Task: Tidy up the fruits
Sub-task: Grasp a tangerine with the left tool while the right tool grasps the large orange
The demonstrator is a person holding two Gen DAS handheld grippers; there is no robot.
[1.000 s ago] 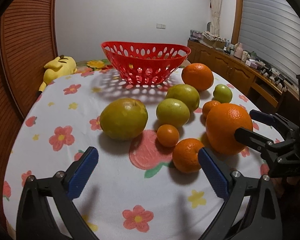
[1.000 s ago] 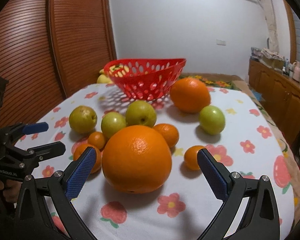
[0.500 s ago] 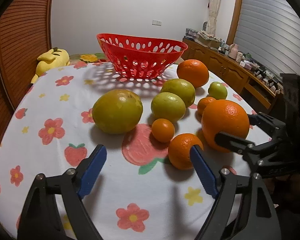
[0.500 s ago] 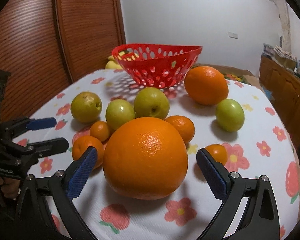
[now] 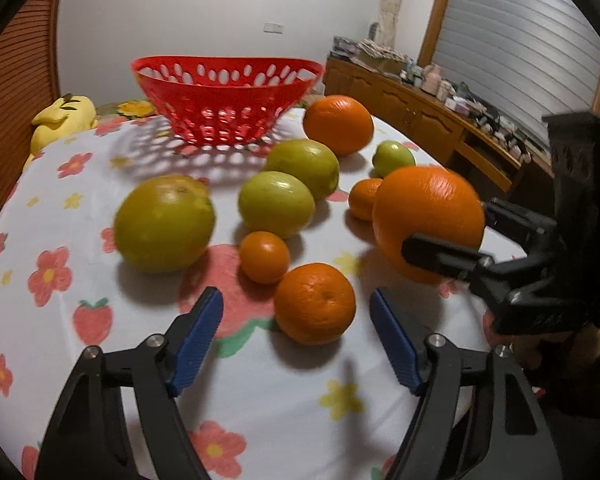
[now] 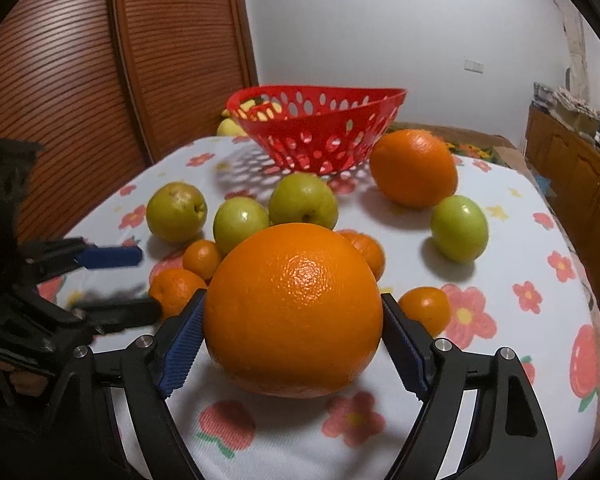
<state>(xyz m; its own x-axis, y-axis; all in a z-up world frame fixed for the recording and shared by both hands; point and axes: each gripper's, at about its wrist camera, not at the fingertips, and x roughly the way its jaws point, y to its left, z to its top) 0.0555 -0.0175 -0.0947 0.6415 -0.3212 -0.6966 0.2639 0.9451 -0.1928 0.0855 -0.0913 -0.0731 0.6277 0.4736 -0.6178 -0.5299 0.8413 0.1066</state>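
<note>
Fingers [image 6: 182,346] of the right gripper [image 6: 292,340] press both sides of the big orange [image 6: 294,316], gripping it just above the flowered counter [image 6: 512,240]. Left gripper [image 5: 296,340] hangs open, facing a smaller orange [image 5: 315,304] that sits on the counter. Every fruit is outside the red basket [image 6: 320,136], which stands at the far end. Risk, as I judge it: the round, heavy orange may roll out of the narrow pads during the carry, or clip the pears [image 6: 302,200] and scatter them.
</note>
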